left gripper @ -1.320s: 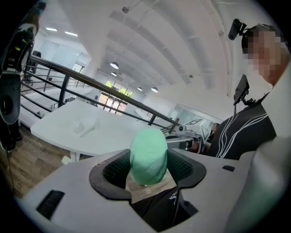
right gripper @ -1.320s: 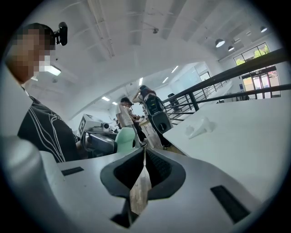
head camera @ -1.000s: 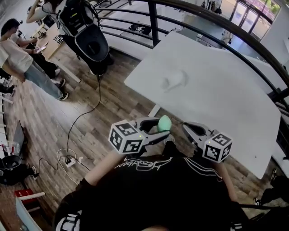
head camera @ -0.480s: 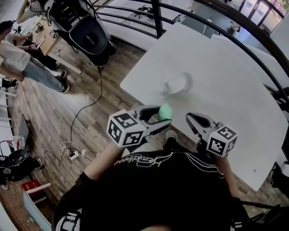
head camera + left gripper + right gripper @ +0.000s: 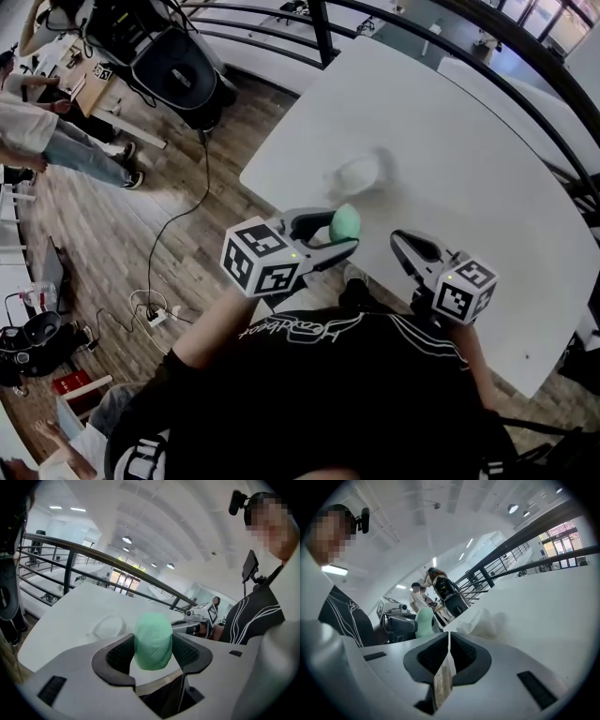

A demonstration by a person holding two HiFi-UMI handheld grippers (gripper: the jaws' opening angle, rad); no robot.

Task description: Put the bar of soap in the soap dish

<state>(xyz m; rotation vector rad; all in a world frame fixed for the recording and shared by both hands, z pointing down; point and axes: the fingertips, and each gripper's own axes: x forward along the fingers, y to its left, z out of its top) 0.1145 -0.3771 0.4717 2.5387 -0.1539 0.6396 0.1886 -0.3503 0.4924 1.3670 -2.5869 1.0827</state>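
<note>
The pale green bar of soap [image 5: 153, 639] is gripped upright between the widely parted pads of the left gripper [image 5: 343, 231], by the near edge of the table [image 5: 487, 159]. The right gripper [image 5: 448, 649], at three o'clock of the left, is clenched on nothing. The translucent soap dish [image 5: 361, 173] is seen on the table at twelve o'clock of the soap, apart from it. White script on the black shirt [image 5: 309, 394] cannot be read.

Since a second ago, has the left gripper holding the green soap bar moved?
Yes: the left gripper, with the soap bar, moved toward the translucent white soap dish.
</note>
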